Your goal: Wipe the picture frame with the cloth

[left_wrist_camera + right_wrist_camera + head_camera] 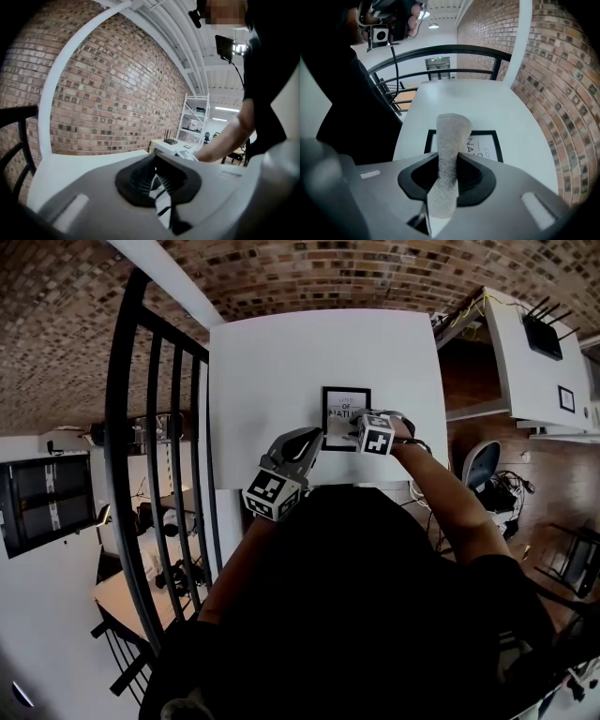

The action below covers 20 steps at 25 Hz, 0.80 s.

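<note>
The black picture frame (345, 404) with white print lies flat on the white table (281, 362). My right gripper (358, 422) hovers over the frame's lower right part, shut on a strip of grey cloth (452, 136). In the right gripper view the cloth stands up between the pads and hangs over the frame (487, 140). My left gripper (314, 439) reaches the frame's left edge. In the left gripper view its pads (140, 176) meet around a thin black-and-white edge, seemingly the frame.
A black metal railing (150, 427) runs along the table's left side. To the right stands a white desk (525, 352) with a router, and a chair (480, 465) below it. A brick wall (117, 93) rises behind the table's far edge.
</note>
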Each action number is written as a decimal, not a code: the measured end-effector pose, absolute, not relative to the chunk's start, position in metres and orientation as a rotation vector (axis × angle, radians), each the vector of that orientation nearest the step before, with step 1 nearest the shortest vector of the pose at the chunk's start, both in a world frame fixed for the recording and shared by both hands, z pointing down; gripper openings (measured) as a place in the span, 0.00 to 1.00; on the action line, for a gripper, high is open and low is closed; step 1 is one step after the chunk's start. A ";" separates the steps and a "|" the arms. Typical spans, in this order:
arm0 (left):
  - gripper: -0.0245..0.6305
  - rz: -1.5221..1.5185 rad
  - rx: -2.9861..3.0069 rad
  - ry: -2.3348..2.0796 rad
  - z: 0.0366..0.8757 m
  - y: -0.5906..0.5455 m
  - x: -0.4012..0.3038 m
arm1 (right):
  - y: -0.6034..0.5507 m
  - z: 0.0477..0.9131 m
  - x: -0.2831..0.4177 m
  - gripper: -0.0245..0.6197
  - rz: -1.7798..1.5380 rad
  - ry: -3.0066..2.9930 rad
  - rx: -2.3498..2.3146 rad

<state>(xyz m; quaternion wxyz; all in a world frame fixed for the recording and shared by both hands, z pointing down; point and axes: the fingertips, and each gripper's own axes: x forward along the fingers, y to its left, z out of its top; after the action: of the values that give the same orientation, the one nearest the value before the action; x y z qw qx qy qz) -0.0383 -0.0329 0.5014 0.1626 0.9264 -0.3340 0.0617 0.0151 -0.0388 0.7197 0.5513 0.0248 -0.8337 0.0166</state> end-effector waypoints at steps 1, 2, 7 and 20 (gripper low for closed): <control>0.04 0.177 2.642 -0.957 0.502 -0.032 -0.039 | -0.036 0.719 0.004 0.18 0.032 -1.984 0.043; 0.04 0.179 2.639 -0.960 0.502 -0.032 -0.040 | -0.032 0.720 -0.006 0.18 0.027 -1.991 0.025; 0.04 0.180 2.630 -0.969 0.502 -0.031 -0.043 | -0.018 0.731 -0.035 0.18 0.013 -1.988 -0.032; 0.04 0.168 2.631 -0.955 0.501 -0.034 -0.045 | 0.000 0.746 0.001 0.18 0.064 -1.912 -0.054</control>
<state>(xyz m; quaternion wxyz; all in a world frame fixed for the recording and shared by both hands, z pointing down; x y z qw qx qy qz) -0.0455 -0.0344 0.5014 0.1679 0.9250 -0.3356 0.0592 0.0011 0.0002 0.7460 0.5762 -0.0230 -0.8165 0.0272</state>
